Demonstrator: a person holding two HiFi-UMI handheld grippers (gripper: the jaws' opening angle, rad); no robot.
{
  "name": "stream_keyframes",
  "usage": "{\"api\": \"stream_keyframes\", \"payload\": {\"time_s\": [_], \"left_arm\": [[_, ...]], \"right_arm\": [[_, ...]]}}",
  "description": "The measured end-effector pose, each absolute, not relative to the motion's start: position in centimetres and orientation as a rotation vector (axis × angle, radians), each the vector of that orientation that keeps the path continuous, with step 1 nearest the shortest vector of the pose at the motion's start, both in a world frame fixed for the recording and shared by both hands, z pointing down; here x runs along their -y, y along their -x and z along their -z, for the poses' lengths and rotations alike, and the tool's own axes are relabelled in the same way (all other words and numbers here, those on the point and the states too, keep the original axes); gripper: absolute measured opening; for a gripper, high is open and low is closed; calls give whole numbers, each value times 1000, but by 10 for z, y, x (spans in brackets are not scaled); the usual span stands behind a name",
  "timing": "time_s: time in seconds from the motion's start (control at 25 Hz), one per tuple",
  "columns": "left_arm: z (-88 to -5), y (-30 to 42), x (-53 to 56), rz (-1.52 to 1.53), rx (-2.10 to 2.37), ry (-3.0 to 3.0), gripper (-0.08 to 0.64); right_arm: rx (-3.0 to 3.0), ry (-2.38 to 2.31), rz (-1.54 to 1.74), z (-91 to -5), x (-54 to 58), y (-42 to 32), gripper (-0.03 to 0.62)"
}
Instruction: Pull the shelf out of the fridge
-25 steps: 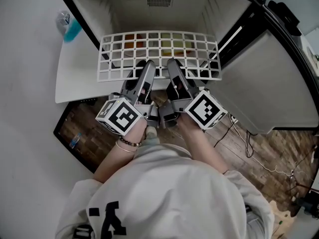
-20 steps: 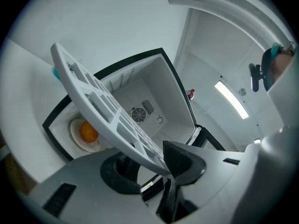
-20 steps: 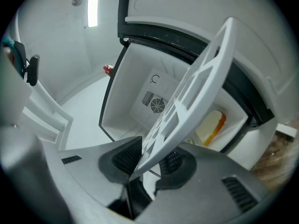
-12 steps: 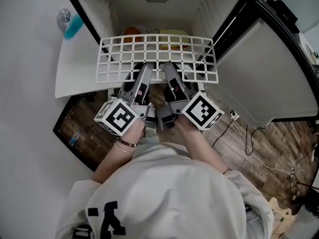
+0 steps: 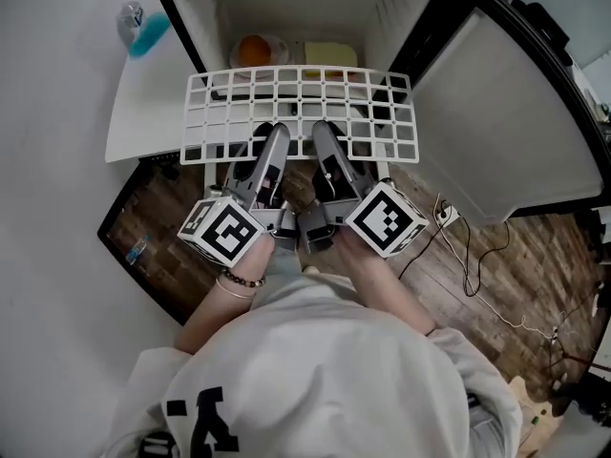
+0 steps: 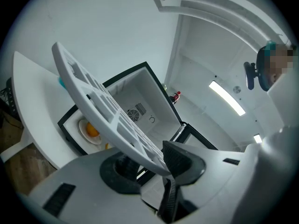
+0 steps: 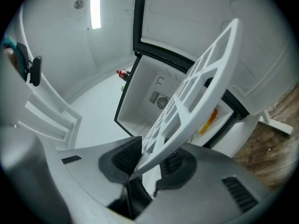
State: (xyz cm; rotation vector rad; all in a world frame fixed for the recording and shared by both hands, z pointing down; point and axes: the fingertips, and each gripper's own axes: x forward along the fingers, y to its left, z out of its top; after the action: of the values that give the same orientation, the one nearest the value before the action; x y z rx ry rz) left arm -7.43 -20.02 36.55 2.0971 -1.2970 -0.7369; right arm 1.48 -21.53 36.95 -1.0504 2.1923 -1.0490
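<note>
The white grid shelf (image 5: 301, 113) hangs level in front of the open fridge (image 5: 296, 3), wholly outside its opening. My left gripper (image 5: 271, 141) is shut on the shelf's near edge, left of the middle. Close beside it, my right gripper (image 5: 323, 137) is shut on the same edge. In the left gripper view the shelf (image 6: 100, 108) runs slantwise up to the left from my clamped left gripper (image 6: 152, 164). In the right gripper view the shelf (image 7: 198, 99) slants up to the right from my right gripper (image 7: 149, 161), with its edge pinched between the black pads.
Inside the fridge lie an orange item on a plate (image 5: 254, 50) and a yellow pack (image 5: 331, 55). The fridge door (image 5: 496, 122) stands open at the right. A white tabletop (image 5: 143, 103) with a blue bottle (image 5: 145, 32) is at the left. Cables (image 5: 468, 265) trail over the wooden floor.
Both grippers have drawn back toward the person with the shelf in them. The shelf has slid out of the fridge, and the food inside has come into sight.
</note>
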Motion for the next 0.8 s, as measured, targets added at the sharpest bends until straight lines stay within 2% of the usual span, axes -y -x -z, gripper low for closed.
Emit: {"api": "stream_keyframes", "payload": {"time_s": [0.8], "left_arm": [[-371, 56, 140, 755, 1362, -2072, 143]], "right_arm": [[-2229, 963, 1089, -376, 161, -29, 110]]}}
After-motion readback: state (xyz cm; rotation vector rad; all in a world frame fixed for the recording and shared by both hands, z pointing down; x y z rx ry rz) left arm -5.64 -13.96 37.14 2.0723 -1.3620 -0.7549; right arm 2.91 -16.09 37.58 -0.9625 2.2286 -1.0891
